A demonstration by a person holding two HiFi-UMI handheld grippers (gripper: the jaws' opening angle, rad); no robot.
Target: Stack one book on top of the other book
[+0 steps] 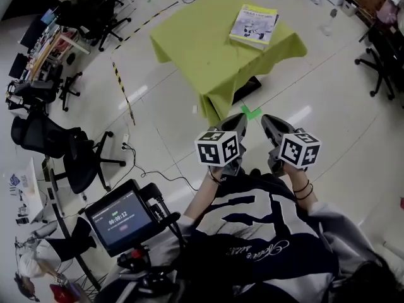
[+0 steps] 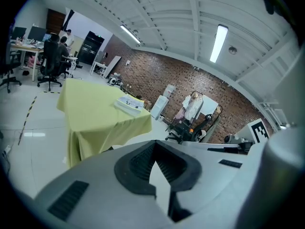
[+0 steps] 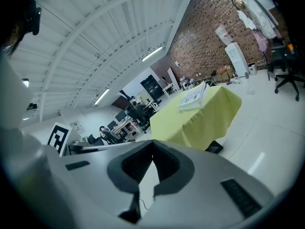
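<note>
The books [image 1: 254,25] lie in the upper right of the head view, seemingly one upon the other, close to the far right corner of the counter [image 1: 202,49], whose yellow-green cloth hangs down over every edge. The rest of the counter top is bare cloth, with free room to the left of the pile and in front of it. In the left gripper view the books [image 2: 128,104] sit at the counter's right-hand corner; in the right gripper view they [image 3: 193,97] sit near its upper edge. Between the counter's near corner and the grippers lies open pale floor [image 1: 170,150], with a small green mark [image 1: 251,112] on it. A strip of striped tape [image 1: 123,90] runs down the floor at left. Office chairs [image 1: 82,160] crowd the left edge, and another stands at the right edge. A small screen [image 1: 120,219] shows at lower left. The left gripper [image 1: 235,125] and right gripper [image 1: 270,124] are held side by side at lower centre, well apart from the counter. The jaws of the left gripper [image 2: 155,151] are pressed together on nothing, and so are those of the right gripper [image 3: 152,149].
</note>
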